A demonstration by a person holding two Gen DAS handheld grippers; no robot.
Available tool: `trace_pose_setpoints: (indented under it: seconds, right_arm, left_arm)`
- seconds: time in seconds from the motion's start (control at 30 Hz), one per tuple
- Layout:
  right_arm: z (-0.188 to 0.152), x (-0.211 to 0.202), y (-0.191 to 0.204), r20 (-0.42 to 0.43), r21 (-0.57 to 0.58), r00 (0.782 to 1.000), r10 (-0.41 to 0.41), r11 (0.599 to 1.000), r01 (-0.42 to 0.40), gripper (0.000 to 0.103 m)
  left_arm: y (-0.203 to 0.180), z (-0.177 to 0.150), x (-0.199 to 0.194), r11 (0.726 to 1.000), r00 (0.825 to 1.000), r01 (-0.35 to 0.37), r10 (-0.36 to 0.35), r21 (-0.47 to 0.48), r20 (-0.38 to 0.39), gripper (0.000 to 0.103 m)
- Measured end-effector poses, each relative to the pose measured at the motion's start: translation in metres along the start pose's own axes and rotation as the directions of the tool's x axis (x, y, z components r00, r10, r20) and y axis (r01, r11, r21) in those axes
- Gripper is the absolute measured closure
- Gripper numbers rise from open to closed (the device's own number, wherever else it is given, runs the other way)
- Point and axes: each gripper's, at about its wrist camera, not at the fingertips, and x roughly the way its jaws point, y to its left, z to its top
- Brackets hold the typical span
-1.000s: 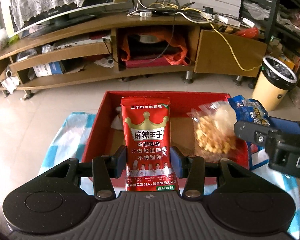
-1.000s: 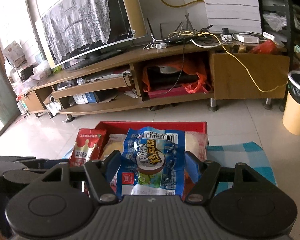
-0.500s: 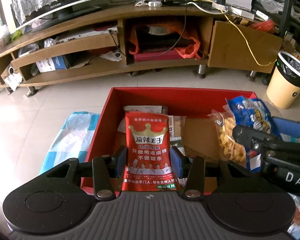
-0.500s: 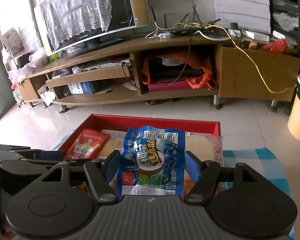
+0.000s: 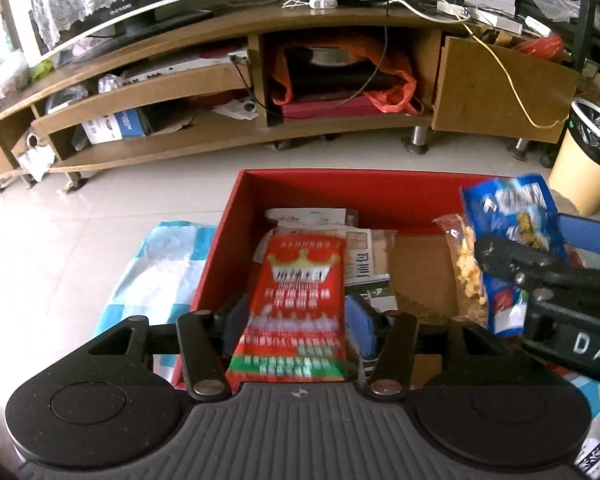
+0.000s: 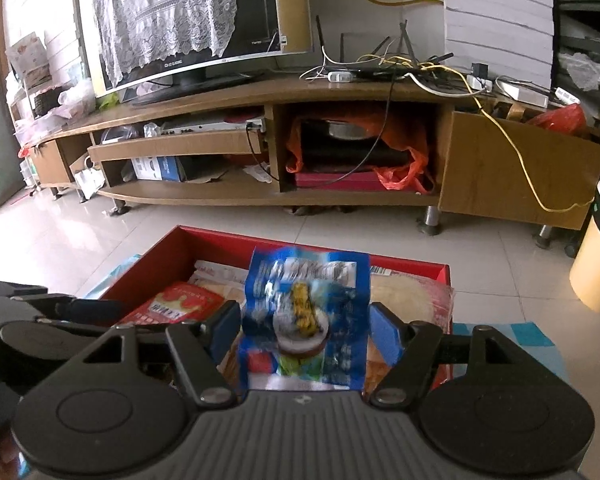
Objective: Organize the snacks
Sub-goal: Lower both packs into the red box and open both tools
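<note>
My left gripper (image 5: 296, 316) hangs over the near left part of a red box (image 5: 340, 192). A red snack packet with a crown print (image 5: 300, 300) sits blurred between its pads, with gaps at both sides. My right gripper (image 6: 304, 328) is over the same box (image 6: 172, 248), and a blue snack packet (image 6: 306, 312) sits blurred between its spread pads. The blue packet also shows in the left wrist view (image 5: 512, 224), and the red packet in the right wrist view (image 6: 176, 304). Several snack packets lie in the box.
The box stands on a blue checked cloth (image 5: 160, 264) on a tiled floor. A clear bag of yellow snacks (image 5: 466, 272) leans at the box's right side. A wooden TV stand (image 5: 260, 80) runs across the back. A cream bin (image 5: 584, 160) stands at the right.
Both grippers have moved forward and down over the box. Both sets of pads have spread apart, and the red and blue packets have gone blurred and slipped lower between them.
</note>
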Motion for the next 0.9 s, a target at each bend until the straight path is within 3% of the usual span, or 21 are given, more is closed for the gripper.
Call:
trace_pose_setpoints:
  seconds: [0.9]
  right_arm:
    - [0.004,-0.053,-0.001,0.025,-0.003,0.999,-0.044,0.999,0.044,0.037]
  left_arm:
    - [0.007,-0.007,-0.052,1.0,0.999,-0.001,0.001,-0.016,0.034,0.031]
